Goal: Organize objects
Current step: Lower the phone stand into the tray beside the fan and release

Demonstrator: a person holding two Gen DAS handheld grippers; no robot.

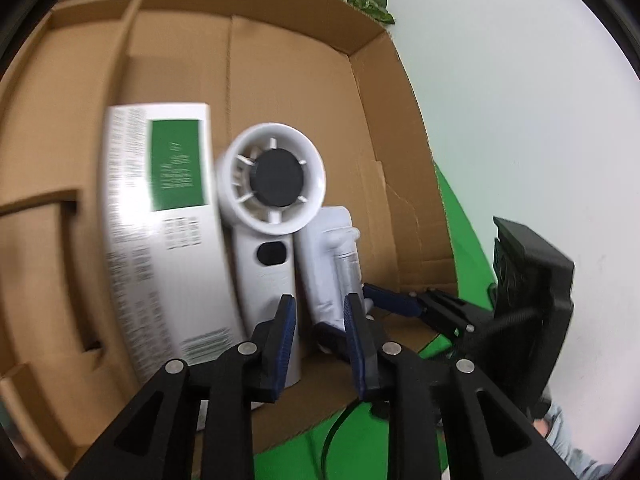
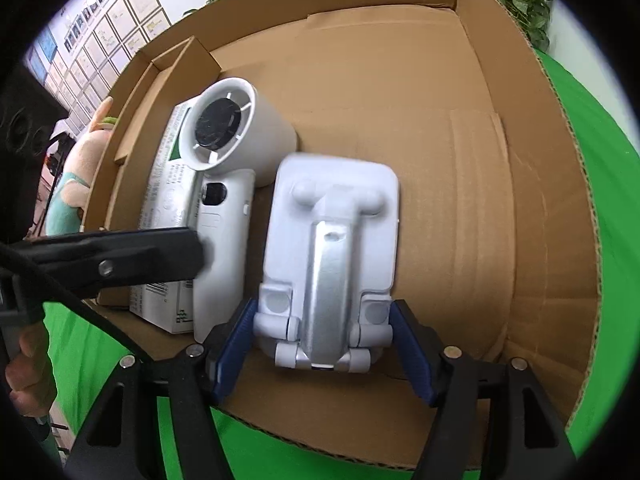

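Risks, from the left of the frame. The carton (image 1: 160, 240) lies flat at the left of the box (image 2: 520, 240), with the fan (image 1: 272, 184) tight along its right edge. The left gripper (image 1: 320, 300) hangs at the fan's handle end, jaws narrowly apart and clamped on nothing I can make out. If it moves sideways from here, one finger could catch the handle and swing the fan onto the carton or into the stand (image 2: 332, 240). That stand sits just right of the fan, lower centre in the right wrist view. The right gripper (image 2: 322, 308) grips its near end, a pad against each flank as far as I can tell. The hold is only on the small hinged knuckles, so the long body could pivot, or drag the fan if released crooked.

The carton is white with fine print and a green panel. The fan is white, with a round ribbed head, a dark hub and a dark oval on the handle. The stand is a white rounded plate with a silver arm down its middle, lying flat on the box floor.
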